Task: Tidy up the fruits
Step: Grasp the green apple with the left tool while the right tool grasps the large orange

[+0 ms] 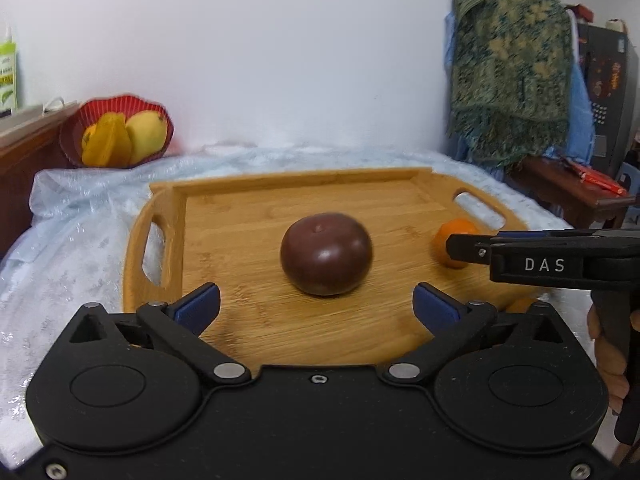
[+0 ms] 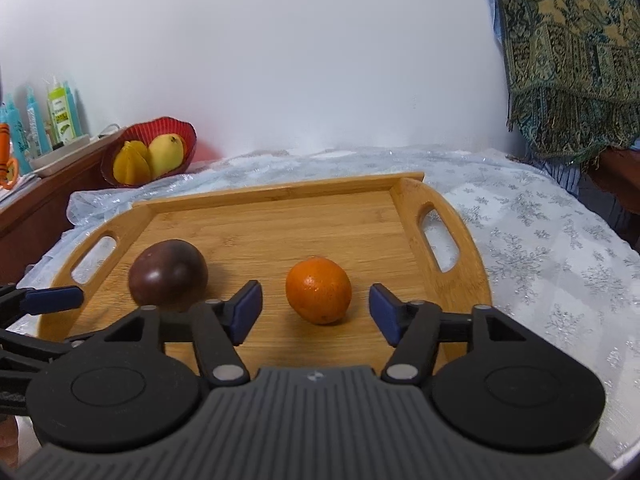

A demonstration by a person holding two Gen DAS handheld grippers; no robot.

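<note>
Fruit on a wooden tray (image 2: 436, 196)
Left claw (image 1: 316, 306) gapes before the plum (image 1: 326, 254); right claw (image 2: 316, 312), wide open, empty, flanks the orange (image 2: 319, 290).

One purple fruit (image 2: 168, 273) and one orange (image 2: 319, 291) are counted on one tray (image 2: 280, 204) (two yellow fruits (image 2: 150, 157) in one red basket (image 2: 160, 126)).

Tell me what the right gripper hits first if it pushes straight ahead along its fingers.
Most likely the orange. It sits on the wooden tray just ahead of the open right gripper, centered between its blue fingers. The dark purple fruit lies off to the left, outside that line.
</note>
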